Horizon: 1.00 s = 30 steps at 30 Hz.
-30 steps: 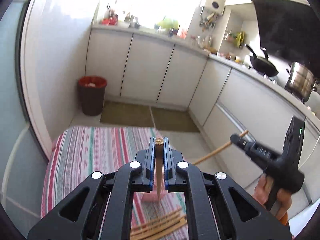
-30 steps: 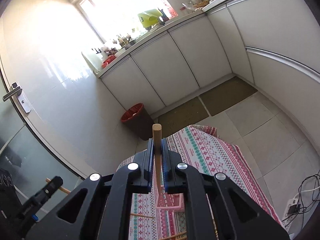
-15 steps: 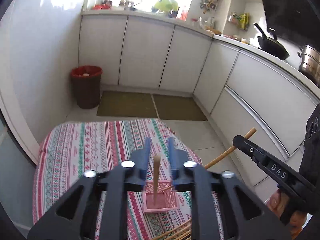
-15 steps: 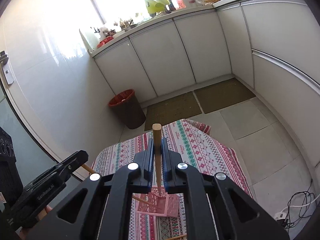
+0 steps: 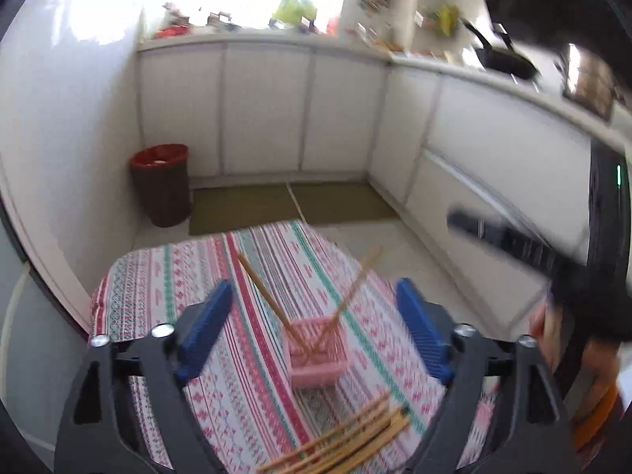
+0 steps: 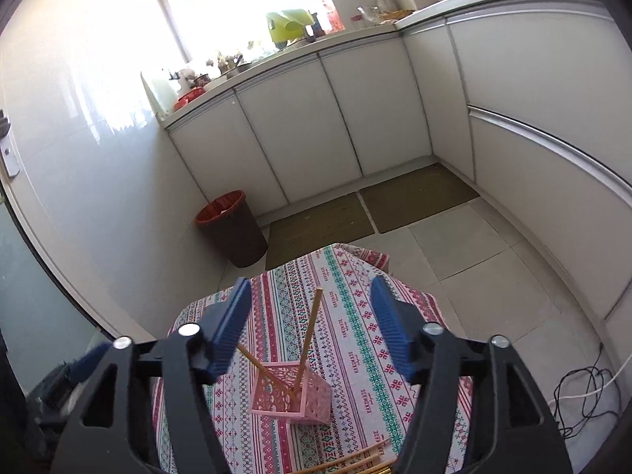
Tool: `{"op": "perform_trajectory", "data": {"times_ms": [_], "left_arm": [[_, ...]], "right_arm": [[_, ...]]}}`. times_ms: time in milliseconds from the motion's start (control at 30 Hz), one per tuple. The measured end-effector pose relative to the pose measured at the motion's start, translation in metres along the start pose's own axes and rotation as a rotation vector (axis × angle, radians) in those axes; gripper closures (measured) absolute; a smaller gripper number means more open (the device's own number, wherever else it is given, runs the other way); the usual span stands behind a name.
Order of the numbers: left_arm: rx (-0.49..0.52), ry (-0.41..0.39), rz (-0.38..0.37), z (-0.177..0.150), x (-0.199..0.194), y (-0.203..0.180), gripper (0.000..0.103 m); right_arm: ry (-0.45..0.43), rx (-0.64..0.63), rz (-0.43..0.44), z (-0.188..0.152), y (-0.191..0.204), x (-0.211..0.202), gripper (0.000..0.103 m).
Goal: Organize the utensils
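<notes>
Hand-held gripper [image 6: 310, 326]: ribbed blue pads, apart.

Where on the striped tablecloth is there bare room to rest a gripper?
Bare cloth lies beyond the pink plastic basket toward the far table edge, and along the cloth's left side. The near edge is crowded by the loose wooden chopsticks; two chopsticks lean out of the basket.

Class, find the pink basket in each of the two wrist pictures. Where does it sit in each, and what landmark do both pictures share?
Left wrist view: the pink basket sits low and central on the striped tablecloth, holding two chopsticks.
Right wrist view: the pink basket sits low and a little left of centre, again with two chopsticks.
Shared landmark: the red-rimmed bin on the floor beyond the table.
</notes>
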<state>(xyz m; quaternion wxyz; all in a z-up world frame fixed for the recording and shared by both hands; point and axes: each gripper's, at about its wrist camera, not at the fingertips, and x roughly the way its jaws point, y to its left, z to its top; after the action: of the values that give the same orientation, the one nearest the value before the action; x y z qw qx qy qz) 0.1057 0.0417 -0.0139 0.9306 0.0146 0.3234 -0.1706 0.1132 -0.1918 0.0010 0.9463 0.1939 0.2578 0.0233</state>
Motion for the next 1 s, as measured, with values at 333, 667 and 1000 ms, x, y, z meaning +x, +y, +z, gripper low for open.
{"op": "perform_trajectory", "data": {"times_ms": [333,667,1000], "left_arm": [[0.408,0.415,-0.211,-0.107,0.060,-0.083,0.008],[0.525,0.718,-0.395,-0.185,0.125,-0.131,0.027],[0.626,0.814,-0.324,-0.218,0.154,-0.138,0.068]], "right_arm": [[0.036,0.218,-0.135,-0.010,-0.084,-0.027,0.007],[0.358,0.317,-0.174,-0.044,-0.137,0.001,0.007],[0.525,0.407,-0.166,-0.073,-0.160,0.025,0.007]]}}
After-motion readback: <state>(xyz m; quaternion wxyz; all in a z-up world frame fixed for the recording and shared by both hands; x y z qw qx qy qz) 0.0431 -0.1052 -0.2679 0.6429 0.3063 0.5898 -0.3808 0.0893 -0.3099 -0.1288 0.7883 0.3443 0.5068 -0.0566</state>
